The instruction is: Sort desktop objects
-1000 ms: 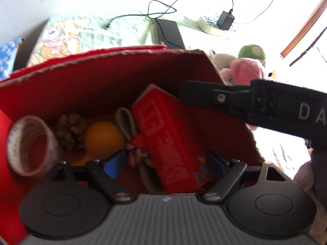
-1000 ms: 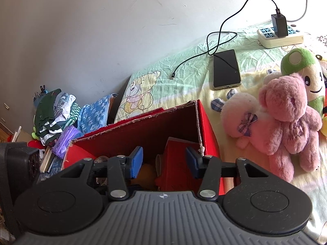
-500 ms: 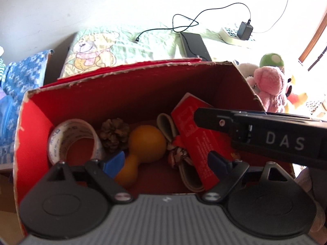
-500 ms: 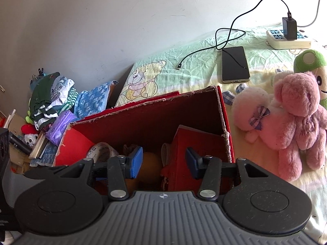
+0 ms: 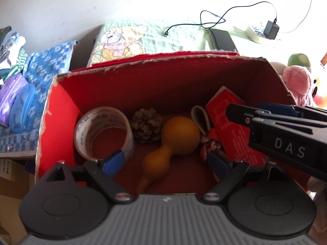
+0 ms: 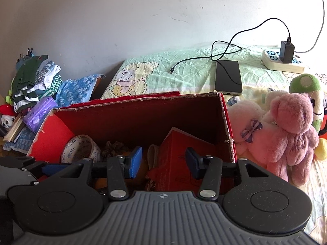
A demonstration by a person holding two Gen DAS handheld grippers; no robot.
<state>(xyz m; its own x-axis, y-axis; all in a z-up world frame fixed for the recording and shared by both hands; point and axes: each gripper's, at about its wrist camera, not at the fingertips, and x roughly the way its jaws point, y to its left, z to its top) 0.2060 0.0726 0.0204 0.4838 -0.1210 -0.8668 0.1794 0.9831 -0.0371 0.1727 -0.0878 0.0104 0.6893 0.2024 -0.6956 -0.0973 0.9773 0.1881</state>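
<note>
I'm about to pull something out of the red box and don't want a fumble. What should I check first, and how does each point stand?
1. Left hand-held gripper open and empty: ok.
2. Right hand-held gripper open and empty: ok.
3. Orange gourd uncovered, between the left fingers: ok.
4. Tape roll and pine cone crowd the gourd: cannot tell.
5. Right gripper over the red carton, near the left one: not ok.
6. Red box steady: cannot tell.

I see a red box (image 5: 61, 110) with raw brown edges. Inside, at nine o'clock, sits a white tape roll (image 5: 102, 130) with blue print, then a brown pinecone (image 5: 146, 125), an orange gourd (image 5: 173, 140) and, at three o'clock, a red carton (image 5: 231, 126). Beyond lie a pale green sheet (image 6: 184, 71) with a yellow bear print and a pink plush bear (image 6: 290, 130).
</note>
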